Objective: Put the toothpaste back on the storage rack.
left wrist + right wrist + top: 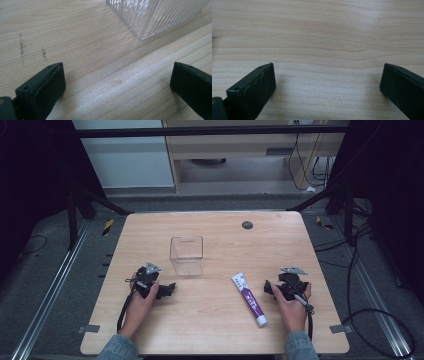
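Pale wooden table (210,320), ribbed clear box (186,255), slim tube (249,299)

Print on the white-and-purple plastic tube (249,299) was too small to read in the high view. The clear ribbed plastic box (155,15) was cut off by the top edge of the left gripper view; only one lower corner showed. Both black jaws of the left gripper (117,82) and of the right gripper (328,82) ran off the bottom edge. The small dark round mark (247,224) on the pale wooden counter (210,320) could not be identified.
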Tool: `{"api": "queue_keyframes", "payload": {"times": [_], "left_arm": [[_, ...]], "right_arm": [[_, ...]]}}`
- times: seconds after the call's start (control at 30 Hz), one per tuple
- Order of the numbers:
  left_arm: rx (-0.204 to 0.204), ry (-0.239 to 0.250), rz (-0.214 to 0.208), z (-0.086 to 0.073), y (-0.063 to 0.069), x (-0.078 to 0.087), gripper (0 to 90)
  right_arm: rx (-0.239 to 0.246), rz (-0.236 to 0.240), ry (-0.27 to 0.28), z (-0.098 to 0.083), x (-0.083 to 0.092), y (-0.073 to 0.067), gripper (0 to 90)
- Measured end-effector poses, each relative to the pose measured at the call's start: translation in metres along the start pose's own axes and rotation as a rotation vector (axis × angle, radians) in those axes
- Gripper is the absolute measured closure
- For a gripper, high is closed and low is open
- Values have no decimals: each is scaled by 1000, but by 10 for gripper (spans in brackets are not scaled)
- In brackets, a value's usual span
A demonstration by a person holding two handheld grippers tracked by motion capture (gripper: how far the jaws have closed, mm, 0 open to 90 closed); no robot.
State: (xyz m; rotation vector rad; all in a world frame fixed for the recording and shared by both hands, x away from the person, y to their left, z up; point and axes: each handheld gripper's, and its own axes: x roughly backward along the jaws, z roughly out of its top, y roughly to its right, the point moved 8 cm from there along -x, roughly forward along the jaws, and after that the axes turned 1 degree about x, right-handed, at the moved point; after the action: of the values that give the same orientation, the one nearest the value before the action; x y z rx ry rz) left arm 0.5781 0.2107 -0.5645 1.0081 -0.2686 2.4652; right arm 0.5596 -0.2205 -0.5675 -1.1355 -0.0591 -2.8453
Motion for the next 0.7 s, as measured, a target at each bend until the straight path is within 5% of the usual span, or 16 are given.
{"api": "queue_keyframes", "payload": {"times": [0.17,0.2,0.3,0.53,0.7], "left_arm": [[2,1,0,0,0,0,0],[2,1,0,0,0,0,0],[2,1,0,0,0,0,0],[2,1,0,0,0,0,0],[2,1,0,0,0,0,0]], "right_arm": [[35,40,-12,-1,2,-1,27],[38,53,-9,1,8,-1,117],[62,63,-3,1,15,-4,126],[157,132,-35,-7,55,-29,142],[181,169,-45,-11,72,-41,185]]}}
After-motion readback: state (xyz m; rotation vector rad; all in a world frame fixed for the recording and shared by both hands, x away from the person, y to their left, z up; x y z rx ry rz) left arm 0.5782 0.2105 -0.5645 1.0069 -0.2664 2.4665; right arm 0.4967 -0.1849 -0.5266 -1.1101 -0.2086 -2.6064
